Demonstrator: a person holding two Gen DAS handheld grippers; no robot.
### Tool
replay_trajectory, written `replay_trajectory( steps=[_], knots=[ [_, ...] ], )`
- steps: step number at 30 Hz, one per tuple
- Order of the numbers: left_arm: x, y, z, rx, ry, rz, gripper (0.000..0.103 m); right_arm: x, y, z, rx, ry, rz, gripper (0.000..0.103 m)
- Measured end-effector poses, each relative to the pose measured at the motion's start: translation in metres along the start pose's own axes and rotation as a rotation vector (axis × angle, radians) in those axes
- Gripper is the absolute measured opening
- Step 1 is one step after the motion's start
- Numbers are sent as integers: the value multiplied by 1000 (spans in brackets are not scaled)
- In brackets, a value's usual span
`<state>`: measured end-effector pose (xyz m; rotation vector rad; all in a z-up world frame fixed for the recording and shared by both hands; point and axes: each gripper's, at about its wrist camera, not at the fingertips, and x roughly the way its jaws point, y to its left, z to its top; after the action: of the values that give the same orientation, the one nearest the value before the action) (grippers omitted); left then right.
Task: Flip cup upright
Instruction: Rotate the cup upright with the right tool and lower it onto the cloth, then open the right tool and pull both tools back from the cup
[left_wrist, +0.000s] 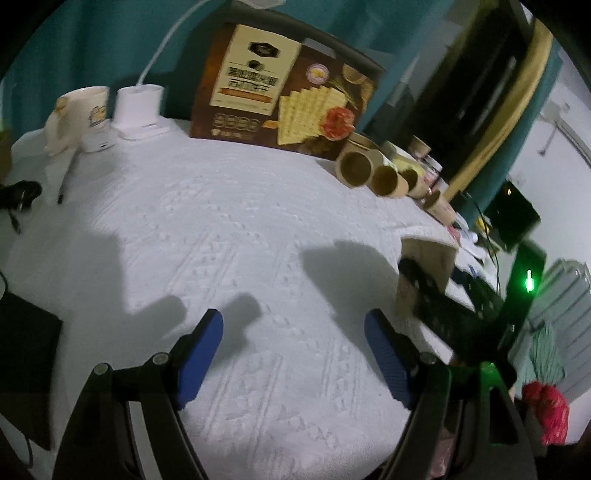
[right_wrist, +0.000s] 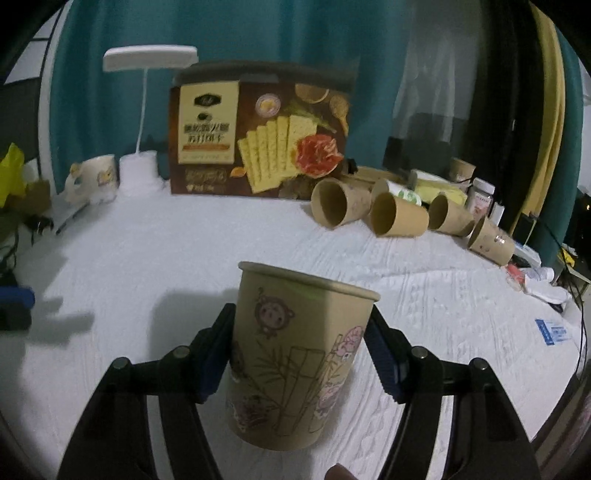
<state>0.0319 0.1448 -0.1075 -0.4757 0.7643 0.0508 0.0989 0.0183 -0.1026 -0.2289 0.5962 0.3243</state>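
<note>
A tan paper cup (right_wrist: 295, 350) with cartoon drawings stands mouth up, a little tilted, between the blue pads of my right gripper (right_wrist: 299, 325), which is shut on it just above the white tablecloth (right_wrist: 129, 277). The same cup (left_wrist: 424, 280) shows at the right edge of the left wrist view, partly hidden by the right gripper's black finger. My left gripper (left_wrist: 293, 328) is open and empty over the cloth, well left of the cup.
Several tan paper cups (right_wrist: 340, 206) lie on their sides at the back right, also in the left wrist view (left_wrist: 354, 168). A cracker box (right_wrist: 258, 140), a white desk lamp (right_wrist: 142, 173) and a mug (right_wrist: 96, 177) stand along the back. Clutter lines the right edge.
</note>
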Motion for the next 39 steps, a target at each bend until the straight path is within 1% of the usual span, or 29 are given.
replay_trajectory(
  steps=[1, 4, 12, 16, 24, 29, 33, 37, 39],
  knots=[
    [0, 0, 0, -3, -5, 3, 79, -3, -1, -3, 10, 2, 12, 65],
    [-1, 0, -1, -2, -11, 6, 79, -9, -1, -11, 11, 3, 3, 65],
    [3, -8, -15, 22, 24, -10, 79, -21, -2, -34, 8, 27, 11, 65],
    [2, -16, -21, 43, 21, -8, 79, -24, -1, -41, 9, 69, 37, 66],
    [-2, -22, -34, 60, 3, 26, 79, -49, -4, -59, 54, 97, 81, 69],
    [-6, -29, -41, 73, 6, 37, 79, -68, -11, -74, 82, 121, 82, 69],
    [-13, -36, -46, 95, -6, 47, 79, -85, -20, -82, 115, 123, 71, 69],
    [-19, -50, -52, 141, -8, 42, 79, -105, -31, -87, 145, 118, 49, 69],
    [-23, -58, -54, 172, -21, 67, 79, -115, -37, -88, 158, 111, 34, 69]
  ],
)
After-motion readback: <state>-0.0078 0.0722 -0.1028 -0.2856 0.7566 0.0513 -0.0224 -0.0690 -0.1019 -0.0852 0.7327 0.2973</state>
